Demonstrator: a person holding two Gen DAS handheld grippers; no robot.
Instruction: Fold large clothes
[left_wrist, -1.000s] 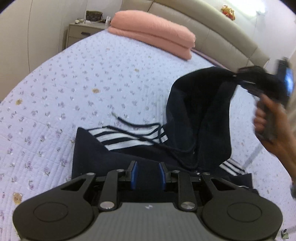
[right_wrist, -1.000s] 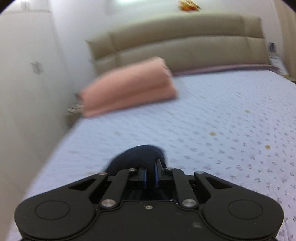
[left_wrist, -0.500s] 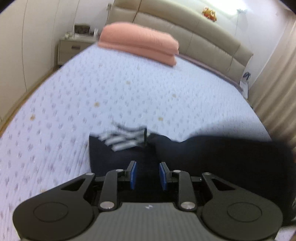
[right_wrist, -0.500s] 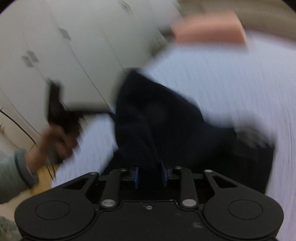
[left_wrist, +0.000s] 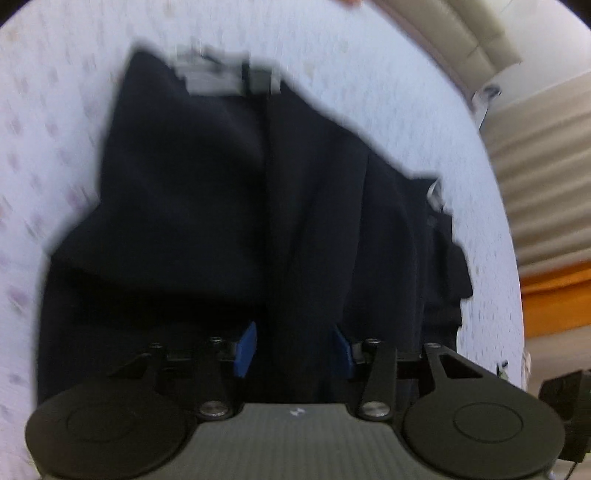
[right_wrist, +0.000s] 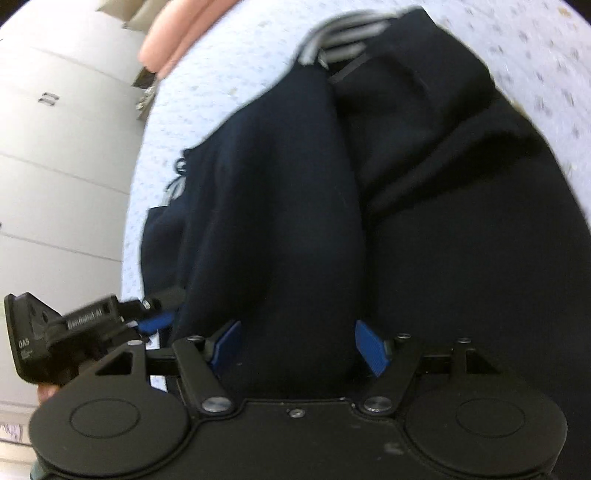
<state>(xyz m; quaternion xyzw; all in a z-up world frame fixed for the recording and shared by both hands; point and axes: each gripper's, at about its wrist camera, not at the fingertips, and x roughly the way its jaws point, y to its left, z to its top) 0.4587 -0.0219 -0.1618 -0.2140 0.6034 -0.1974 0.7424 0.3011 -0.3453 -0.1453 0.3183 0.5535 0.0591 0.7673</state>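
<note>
Garment: the dark navy hoodie lay folded over on the bed, a band of white stripes showing at its far edge; the frames were motion-blurred, so fine creases could not be read.
Left gripper: the left gripper stood over the near hem, its jaws half apart and just opened further; cloth lay between the blue pads but they did not press on it.
Fold line: a vertical crease ran up the middle of the cloth in the left wrist view; it was judged to be the edge of the flap just laid over.
Right gripper: the right gripper had its jaws wide and just opened; a rounded bulge of navy cloth sat between the pads, unclamped.
Step in hand: releasing the folded flap, as judged from both sets of parted jaws.
Method: both grippers should lift straight away from the cloth, so that no pad snags the top layer and drags it off the stack.
Check: the flap's edge should meet the layer beneath squarely; the bulge near the right gripper probably needs pressing flat before the next fold.
Risk: thick fleece tends to spring back, and a loose drawstring at the side could be trapped in the fold.
Surroundings: a pink folded blanket lay well apart, near the head of the bed.
</note>
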